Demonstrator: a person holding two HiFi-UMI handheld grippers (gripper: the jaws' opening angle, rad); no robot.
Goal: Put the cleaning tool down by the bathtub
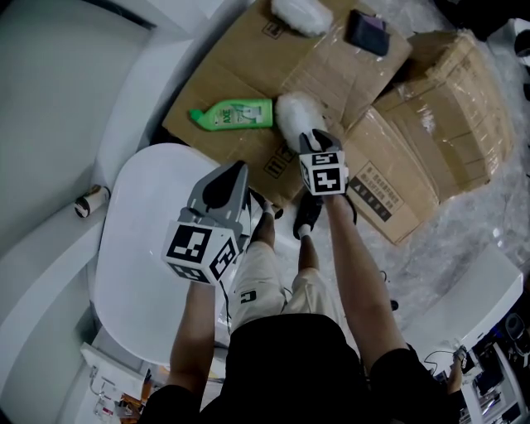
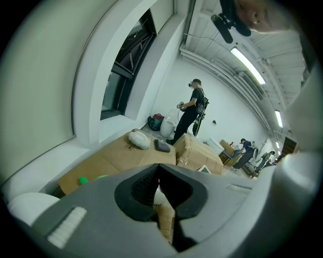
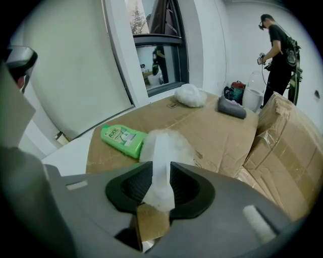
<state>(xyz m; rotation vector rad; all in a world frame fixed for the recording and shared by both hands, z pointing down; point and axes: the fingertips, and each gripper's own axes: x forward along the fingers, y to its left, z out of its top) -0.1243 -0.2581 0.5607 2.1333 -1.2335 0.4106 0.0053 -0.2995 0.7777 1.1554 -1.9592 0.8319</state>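
Over the flattened cardboard, just right of the green bottle, the white fluffy duster hangs from my right tool. The jaws are clamped on the duster's flat white handle, and the fluffy head sticks out beyond them toward the far side. I cannot tell whether the head touches the cardboard or floats just above it.

The step in hand, as I judge it, is the set-down itself. The white bathtub lies to the near left, and the cardboard runs right up beside its rim, so this patch already counts as by the tub. To do it well I would lower the right tool until the head and the handle both rest on the cardboard, keeping them apart from the bottle so it doesn't get nudged. Only then would I part the jaws. The handle is thin and light, so I'd draw back straight along it to avoid dragging it.

My left tool hovers over the tub's rim with its jaws together on nothing. It has no part in this. Further off, a second fluffy bundle and a dark pouch lie well clear.
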